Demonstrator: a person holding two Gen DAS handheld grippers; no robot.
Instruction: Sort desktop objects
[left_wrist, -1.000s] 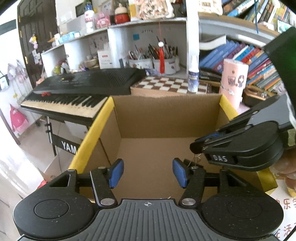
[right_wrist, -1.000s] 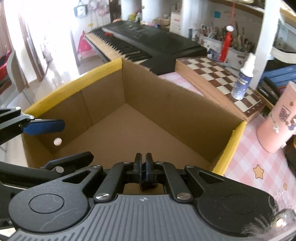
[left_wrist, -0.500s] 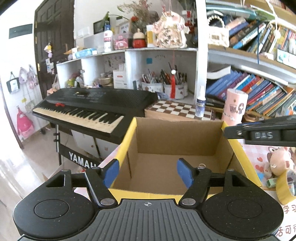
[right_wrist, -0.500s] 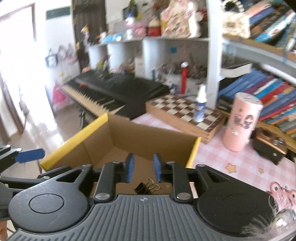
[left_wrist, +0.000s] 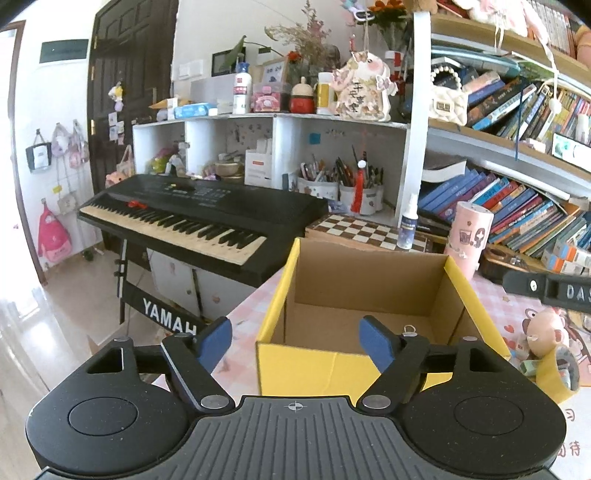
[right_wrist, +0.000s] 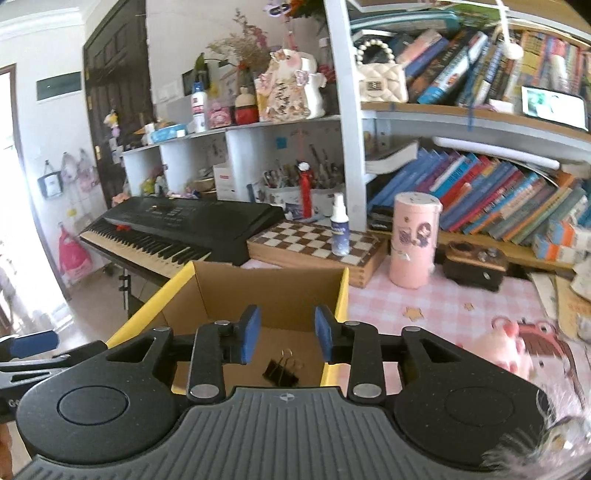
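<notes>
Binder clip (right_wrist: 281, 371) lay on the floor of the yellow-edged cardboard box (right_wrist: 341, 291); right gripper (right_wrist: 284, 334) hung above it, jaws spread, empty. Left gripper (left_wrist: 295, 338) faced the box, jaws wide, empty.

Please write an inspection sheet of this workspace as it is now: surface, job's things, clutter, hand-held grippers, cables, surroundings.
Surface: pink checked tablecloth with star marks.
Job's things: cardboard box with yellow rim, open; one black binder clip lies on its floor. Yellow tape roll lies right of the box.
Clutter: pink canister, spray bottle standing on the chessboard, pink plush toy.
Grippers: left hand-held gripper open, holding nothing; right hand-held gripper open, holding nothing, above the box.
Cables: nothing seen.
Surroundings: keyboard on a stand, bookshelf, dark door.
</notes>
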